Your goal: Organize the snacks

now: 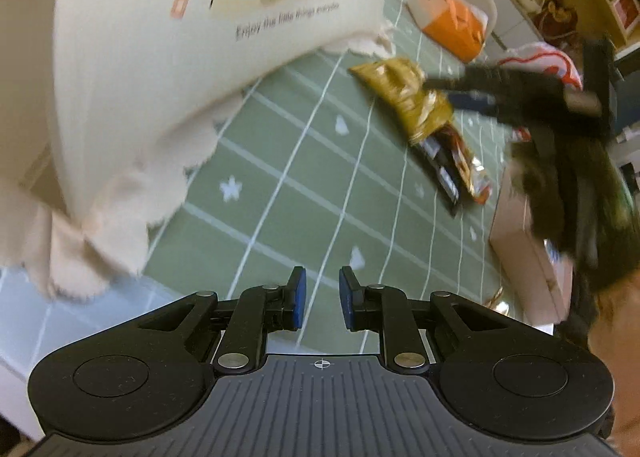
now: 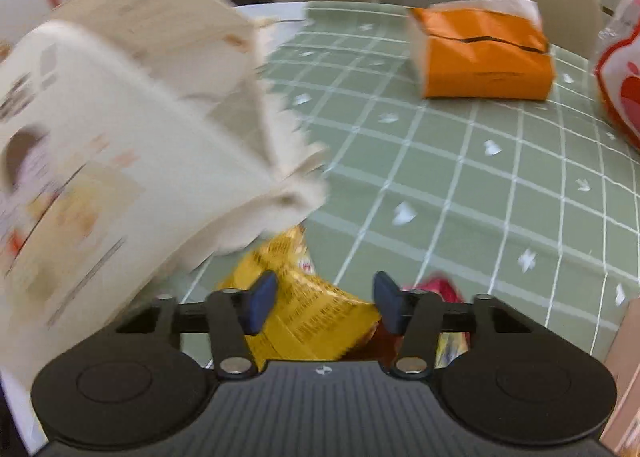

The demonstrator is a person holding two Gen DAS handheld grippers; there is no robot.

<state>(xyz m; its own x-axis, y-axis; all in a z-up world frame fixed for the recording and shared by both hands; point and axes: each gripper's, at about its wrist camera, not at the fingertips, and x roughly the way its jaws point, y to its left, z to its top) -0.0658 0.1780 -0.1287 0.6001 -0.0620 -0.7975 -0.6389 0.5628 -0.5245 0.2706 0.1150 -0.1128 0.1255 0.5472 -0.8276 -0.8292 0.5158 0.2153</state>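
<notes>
Two snack packets in stock on the green checked tablecloth [image 2: 460, 161]: a yellow snack packet [image 2: 316, 321] and a dark packet [image 1: 456, 169] lying end to end beside the cream canvas bag [image 1: 180, 57], with an orange tissue pack [image 2: 484, 53] well apart at the far side. Left gripper [image 1: 322, 297]: blue pads close together with a narrow gap, nothing between them. Right gripper [image 2: 326, 307]: jaws parted, poised over the yellow snack packet; contact cannot be told.

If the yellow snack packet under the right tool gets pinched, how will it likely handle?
The yellow snack packet looks like crinkled foil, so it probably crumples and flexes. Its glossy creases suggest a slippery surface. It lies fairly flat on the tablecloth, so it is likely light.
</notes>
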